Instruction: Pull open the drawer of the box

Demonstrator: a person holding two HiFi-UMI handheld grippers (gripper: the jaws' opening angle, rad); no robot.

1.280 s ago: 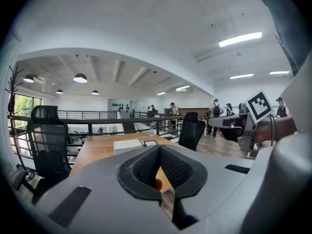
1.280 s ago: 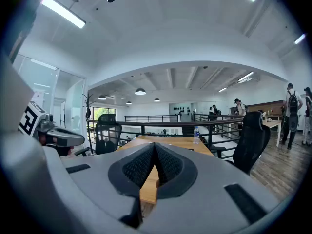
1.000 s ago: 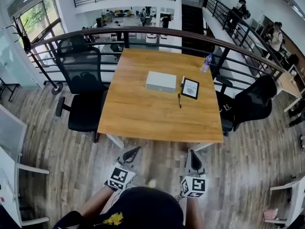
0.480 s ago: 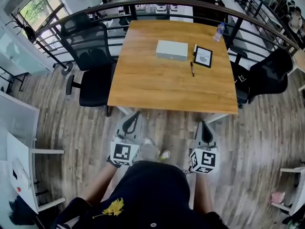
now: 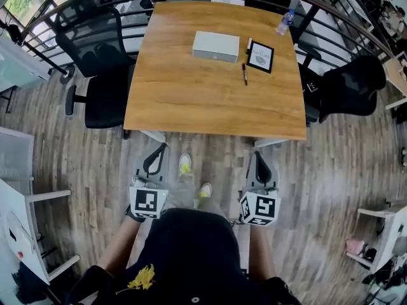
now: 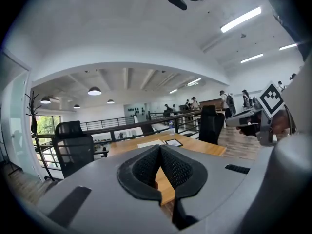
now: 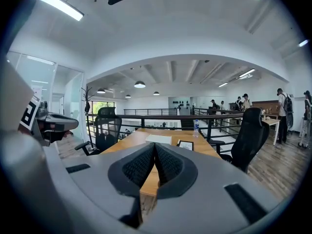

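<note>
The flat, pale grey rectangular box (image 5: pixel 216 46) lies at the far end of the smooth wooden table (image 5: pixel 210 107), well apart from both grippers. The left gripper (image 5: pixel 156 161) and right gripper (image 5: pixel 261 169) have their textured black pads pressed together on nothing. The best next move looks like stepping closer, then opening one gripper squarely onto the drawer front.
</note>
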